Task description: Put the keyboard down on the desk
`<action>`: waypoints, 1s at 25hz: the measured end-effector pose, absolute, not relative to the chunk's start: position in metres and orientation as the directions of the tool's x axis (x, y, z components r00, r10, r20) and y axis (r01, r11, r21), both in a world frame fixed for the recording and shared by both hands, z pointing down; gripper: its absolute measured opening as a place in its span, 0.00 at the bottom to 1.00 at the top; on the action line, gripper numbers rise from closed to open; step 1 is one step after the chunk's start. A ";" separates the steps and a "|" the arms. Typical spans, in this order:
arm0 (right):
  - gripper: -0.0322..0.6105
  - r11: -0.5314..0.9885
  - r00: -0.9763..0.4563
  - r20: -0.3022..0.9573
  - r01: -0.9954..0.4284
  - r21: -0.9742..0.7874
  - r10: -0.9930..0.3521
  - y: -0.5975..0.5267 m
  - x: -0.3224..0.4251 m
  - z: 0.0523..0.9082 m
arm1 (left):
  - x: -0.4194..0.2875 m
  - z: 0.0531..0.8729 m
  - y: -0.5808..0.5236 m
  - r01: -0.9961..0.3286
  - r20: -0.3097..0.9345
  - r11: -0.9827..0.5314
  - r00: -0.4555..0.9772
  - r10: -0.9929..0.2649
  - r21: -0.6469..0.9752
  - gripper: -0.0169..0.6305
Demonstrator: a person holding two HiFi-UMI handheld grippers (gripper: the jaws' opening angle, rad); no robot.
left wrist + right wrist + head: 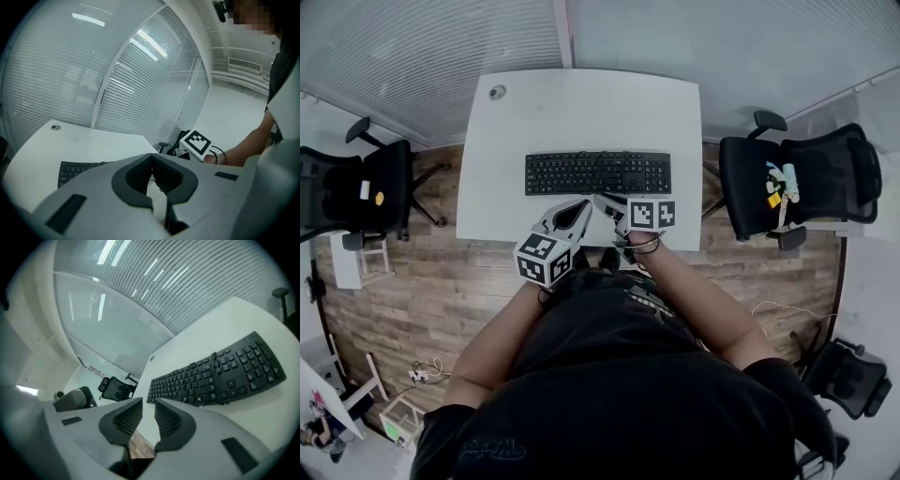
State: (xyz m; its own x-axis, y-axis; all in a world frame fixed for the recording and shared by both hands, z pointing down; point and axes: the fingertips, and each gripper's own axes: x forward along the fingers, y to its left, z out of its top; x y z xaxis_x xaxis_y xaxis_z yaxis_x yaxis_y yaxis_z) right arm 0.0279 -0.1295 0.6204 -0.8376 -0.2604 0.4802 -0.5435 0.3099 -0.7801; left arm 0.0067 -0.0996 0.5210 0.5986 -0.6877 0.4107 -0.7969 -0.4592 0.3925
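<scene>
The keyboard (pixel 597 173) lay flat on the white table (pixel 581 103), about mid-table and square to its near edge, with neither tool touching it. Judging by that, the putting down looked done. The left tool (pixel 584 204) and right tool (pixel 601 198) hung close together over the near edge, just short of the keys.

In its own view the left tool (pixel 151 161) had its tips together with nothing between them. The right tool (pixel 147 411) showed a narrow gap between its pads, and only table and floor behind that gap.

The main risk was a bump. Both tips sat near the keyboard's near edge, so a low or careless pull away might have nudged it askew. A dark cable (pixel 216 376) lay across the keys, and a tip dragged over it could probably have snagged it and tugged the keyboard along.

That cable was clear only in the right gripper view, where the keyboard (pixel 220 378) filled the right side. The left gripper view caught just the keyboard's left end (pixel 77 169), plus the right tool's marker cube (pixel 196 143). Only the head view showed the whole table and a chair (pixel 792 183) on each side.
</scene>
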 end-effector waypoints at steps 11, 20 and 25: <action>0.09 0.669 -0.859 0.410 -0.501 -0.549 -0.307 -0.105 0.047 0.535 | 0.020 0.505 -0.094 -0.809 0.373 -0.454 0.579 -0.725 0.373 0.05; 0.09 0.732 -0.857 0.393 -0.498 -0.465 -0.333 -0.099 0.061 0.519 | 0.032 0.500 -0.091 -0.807 0.367 -0.463 0.583 -0.725 0.366 0.05; 0.09 0.803 -0.889 0.328 -0.438 -0.403 -0.320 -0.099 0.059 0.477 | 0.033 0.472 -0.084 -0.819 0.382 -0.520 0.573 -0.725 0.240 0.05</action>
State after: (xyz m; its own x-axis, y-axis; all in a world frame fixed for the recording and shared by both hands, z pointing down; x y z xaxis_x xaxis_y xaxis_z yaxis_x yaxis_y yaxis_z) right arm 0.0590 -0.0989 0.4767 -0.8888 -0.3197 0.3285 -0.4380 0.8034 -0.4033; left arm 0.0326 -0.0844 0.4720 0.5726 -0.7254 0.3819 -0.8194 -0.5204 0.2402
